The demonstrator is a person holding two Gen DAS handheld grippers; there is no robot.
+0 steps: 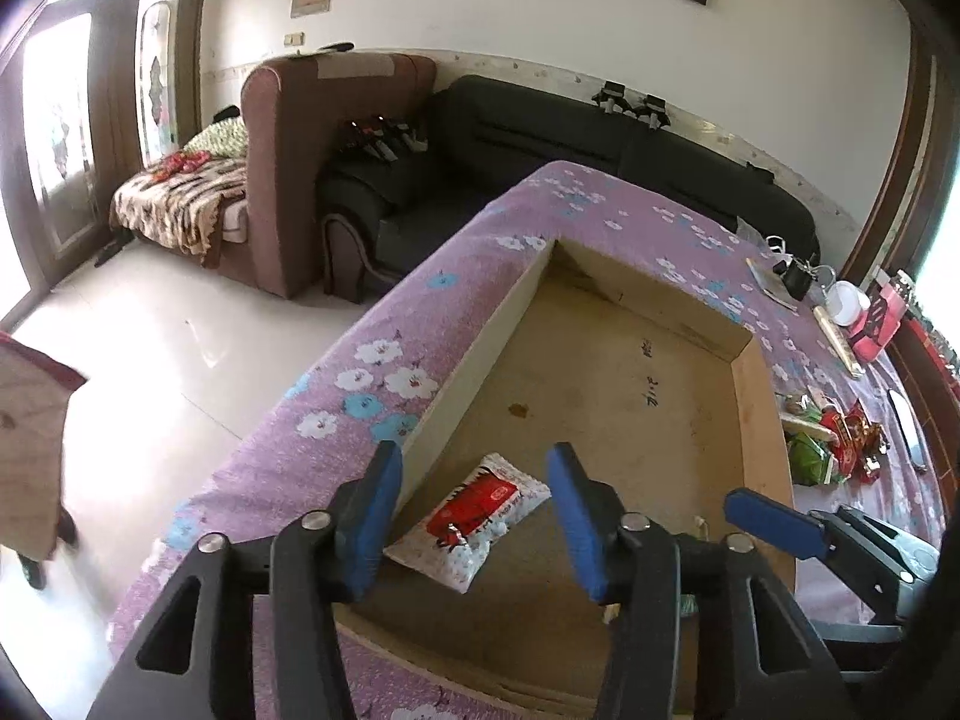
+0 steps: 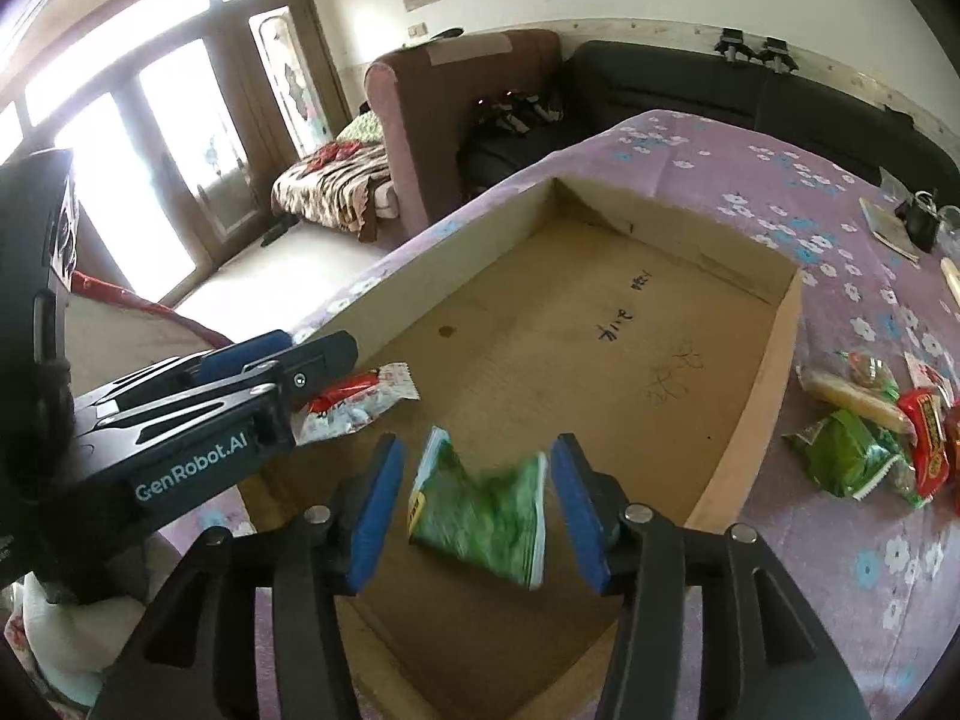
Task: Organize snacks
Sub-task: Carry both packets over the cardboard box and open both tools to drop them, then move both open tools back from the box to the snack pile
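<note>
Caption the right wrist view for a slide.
Open right gripper releases a blurred green snack packet over the shallow cardboard box.

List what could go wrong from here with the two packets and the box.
1. The green packet looks blurred between the right gripper's open jaws, apparently mid-drop; it could land on edge or bounce.
2. The red and white packet lies close to the cardboard box's left wall, under the open left gripper; a lowering finger could snag it.
3. More snacks wait outside on the tablecloth; reaching over could nudge the box.
</note>
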